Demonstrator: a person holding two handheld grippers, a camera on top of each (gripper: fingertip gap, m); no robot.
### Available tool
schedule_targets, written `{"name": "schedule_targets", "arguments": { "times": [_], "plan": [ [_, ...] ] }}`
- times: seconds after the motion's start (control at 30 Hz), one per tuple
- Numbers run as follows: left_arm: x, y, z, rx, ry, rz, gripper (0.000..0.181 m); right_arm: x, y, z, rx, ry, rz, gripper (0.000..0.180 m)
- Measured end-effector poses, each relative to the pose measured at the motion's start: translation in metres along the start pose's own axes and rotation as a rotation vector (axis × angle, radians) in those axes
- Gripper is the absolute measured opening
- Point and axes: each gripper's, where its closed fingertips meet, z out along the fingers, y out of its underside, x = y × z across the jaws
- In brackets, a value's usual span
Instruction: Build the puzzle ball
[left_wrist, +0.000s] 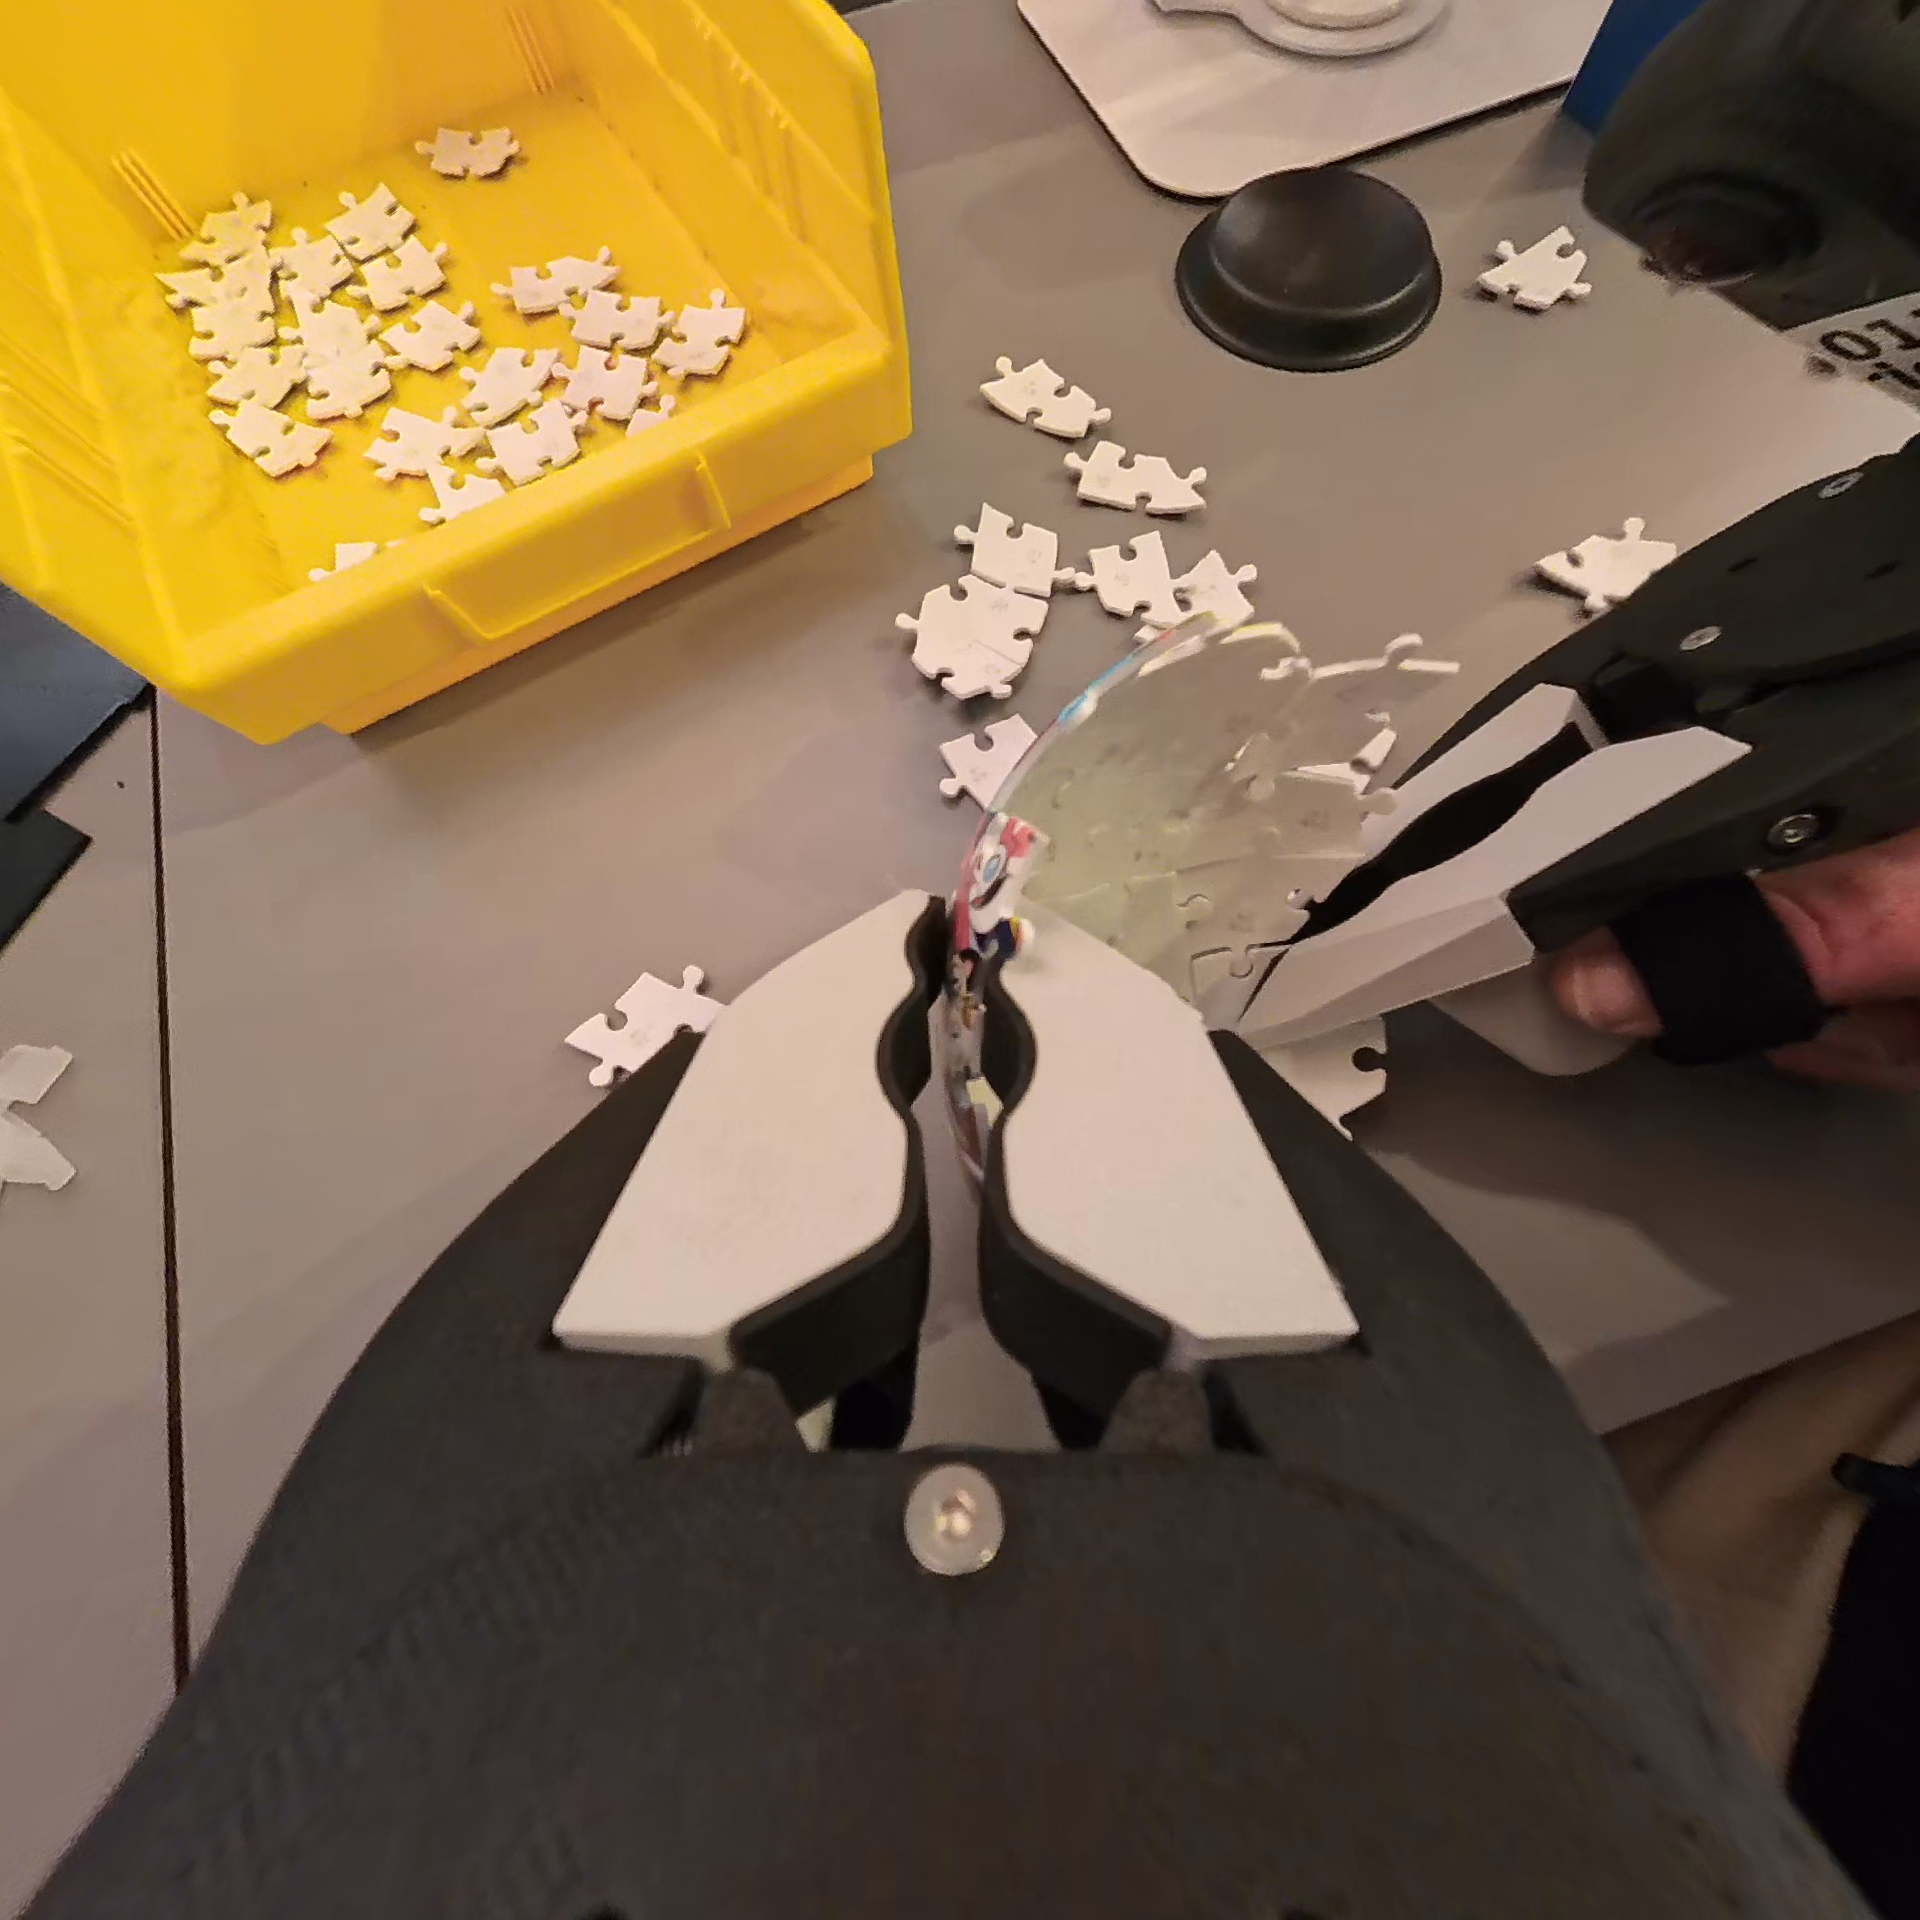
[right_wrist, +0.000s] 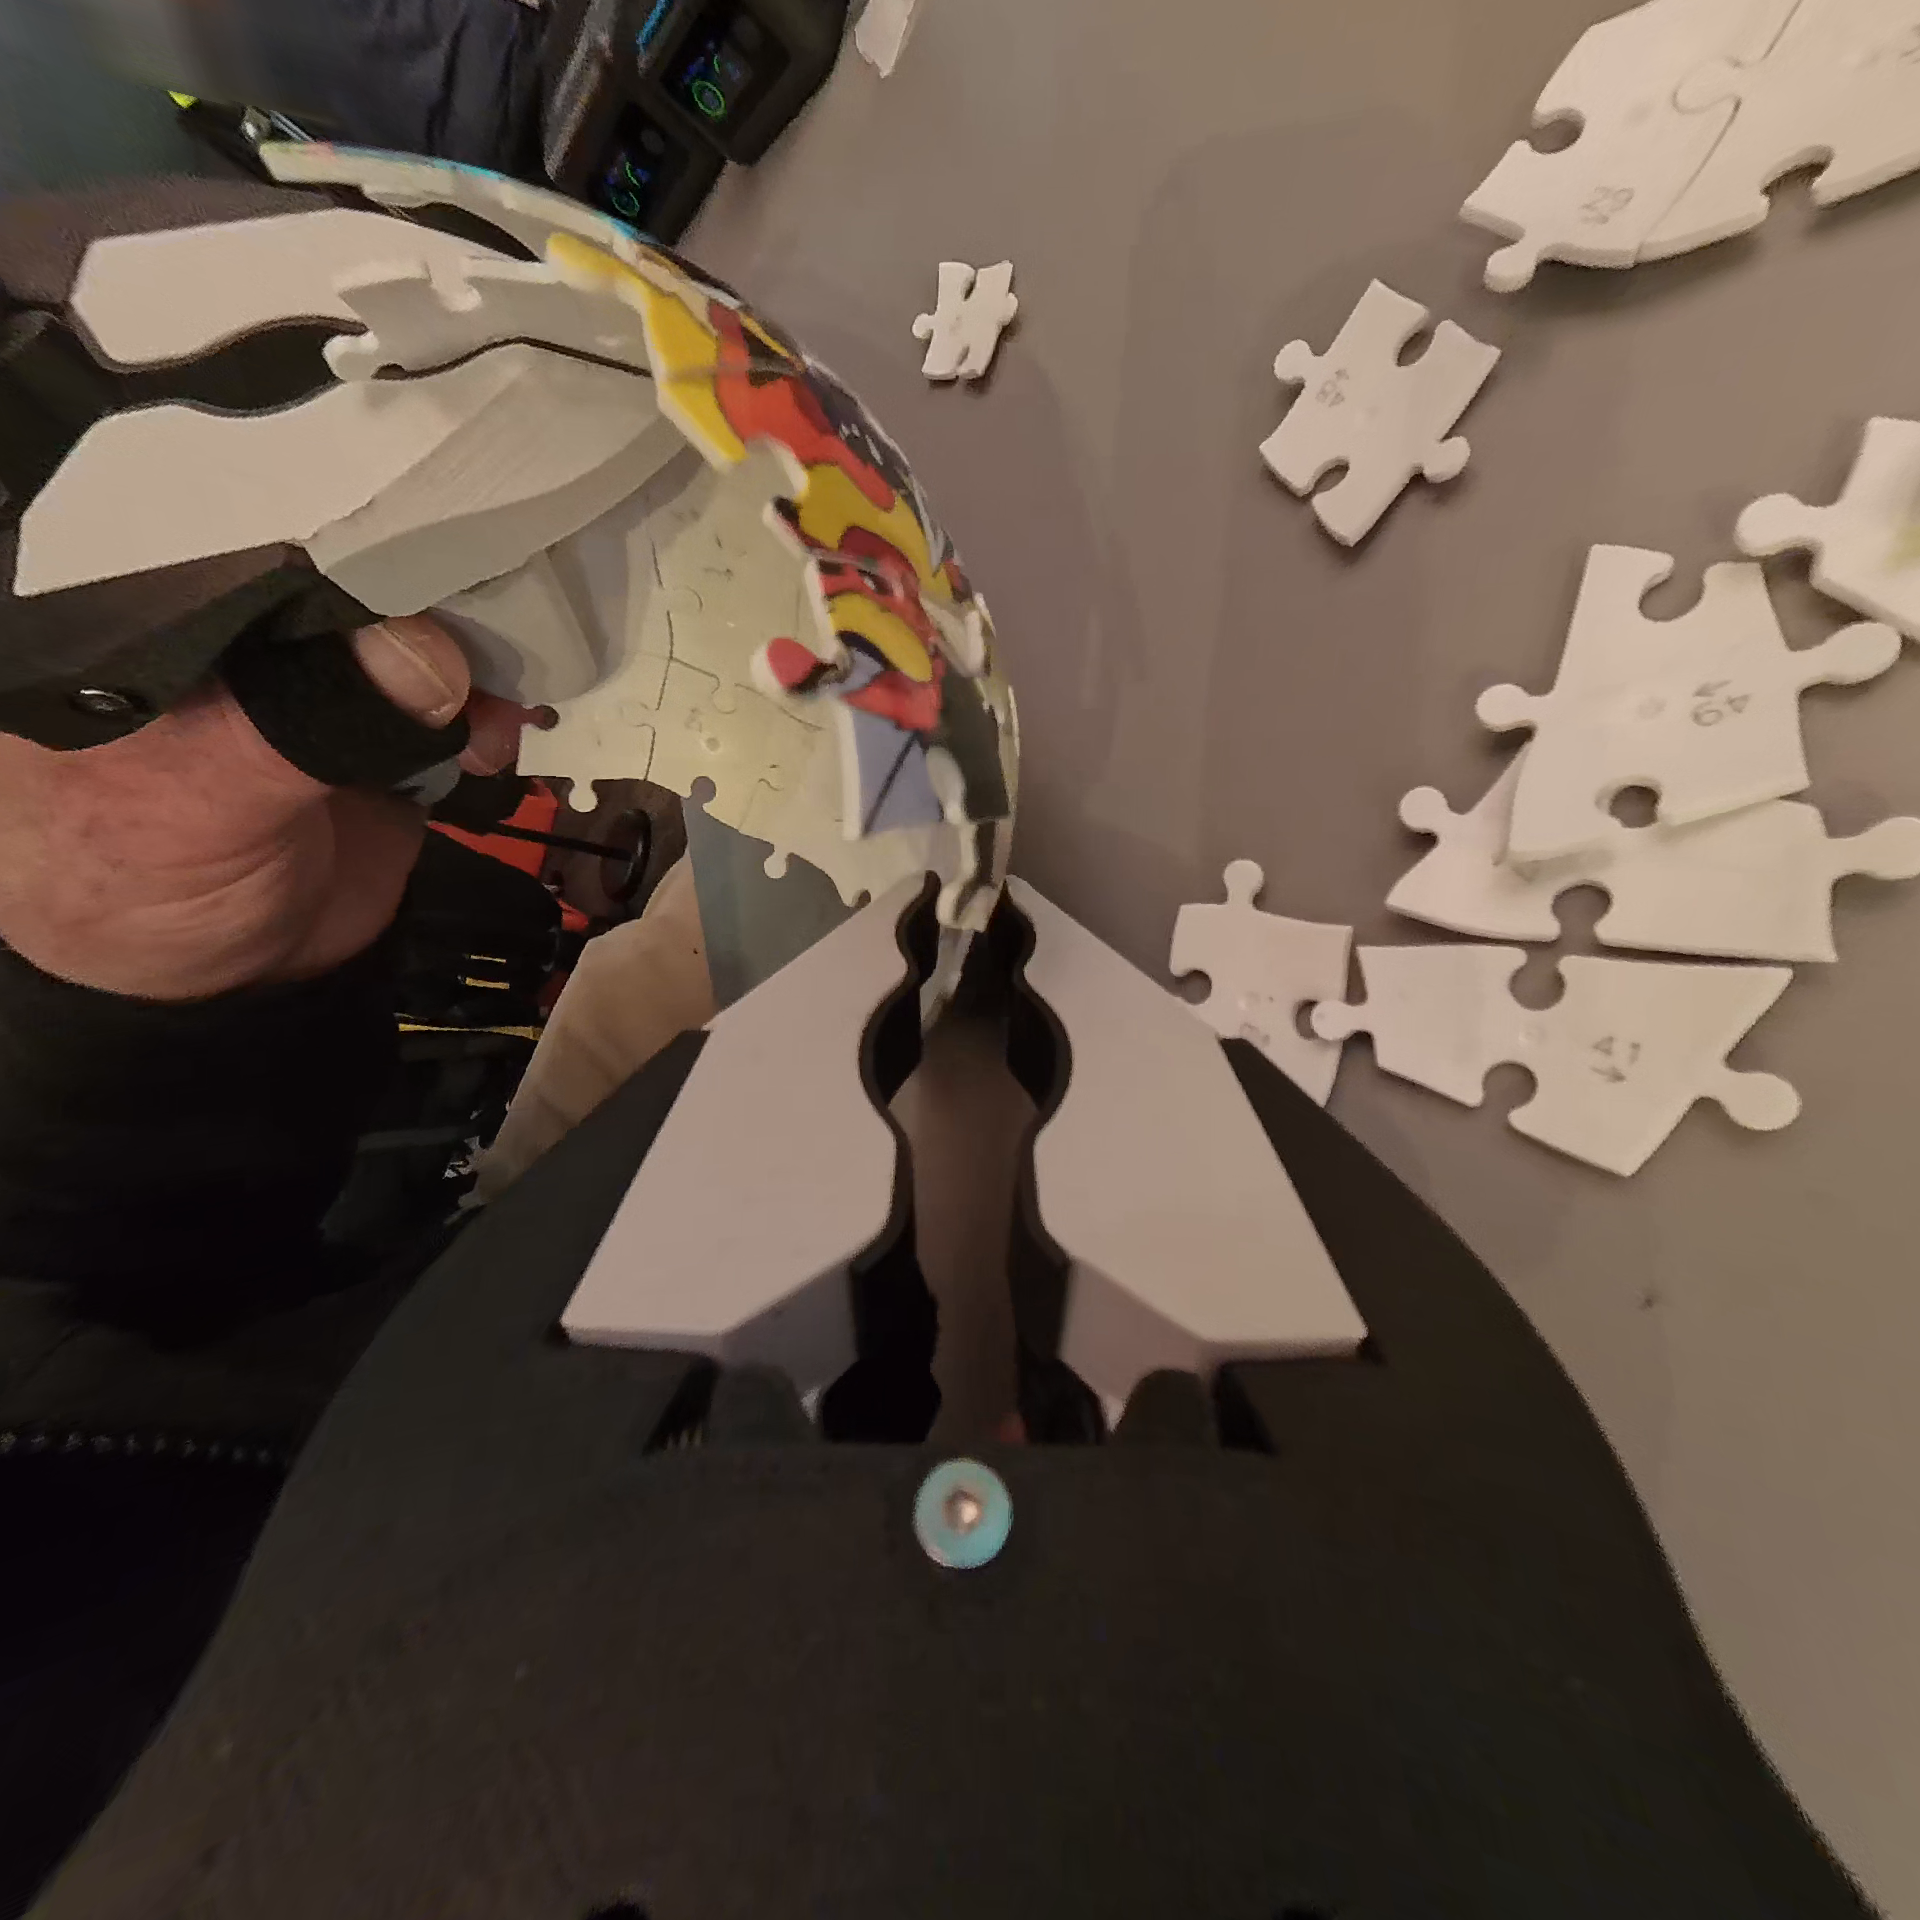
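Observation:
A half-built puzzle ball (left_wrist: 1143, 810), printed on the outside and white inside, is held on edge above the grey table (left_wrist: 520, 831). My left gripper (left_wrist: 966, 935) is shut on its near rim. My right gripper (left_wrist: 1262, 956) comes in from the right and is shut on the rim's opposite side. In the right wrist view the ball (right_wrist: 727, 665) curves up and left from my right gripper (right_wrist: 966, 904), which pinches its lower edge. The left gripper (right_wrist: 613, 374) grips the ball from the upper left, with a hand behind it.
A yellow bin (left_wrist: 644, 582) at the far left holds several white puzzle pieces (left_wrist: 416, 343). Loose white pieces (left_wrist: 1039, 400) lie on the table behind the ball and also show in the right wrist view (right_wrist: 1662, 707). A black round knob (left_wrist: 1309, 270) and a white mat (left_wrist: 1247, 125) sit at the back. My right fingertips sit around 9 cm from my left ones.

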Motion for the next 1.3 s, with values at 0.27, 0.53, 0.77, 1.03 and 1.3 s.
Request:
{"name": "schedule_targets", "arguments": {
  "times": [0.27,0.53,0.77,1.03,1.3],
  "plan": [
    [-0.003,-0.006,-0.004,0.039,0.002,-0.011,0.004,-0.004,-0.008,-0.006,0.032,-0.03,-0.04,0.001],
    [-0.004,-0.009,-0.006,0.052,0.01,-0.024,0.004,-0.003,-0.016,-0.01,0.063,-0.042,-0.047,0.003],
    [-0.001,-0.014,-0.008,0.08,0.005,-0.015,0.004,0.0,-0.021,-0.012,0.093,-0.038,-0.014,0.002],
    [0.002,-0.019,-0.01,0.1,0.001,-0.001,0.004,-0.002,-0.025,-0.012,0.127,-0.055,0.009,0.0],
    [0.002,-0.024,-0.013,0.127,-0.01,0.012,0.004,-0.003,-0.03,-0.015,0.161,-0.095,0.046,0.001]
  ]
}}
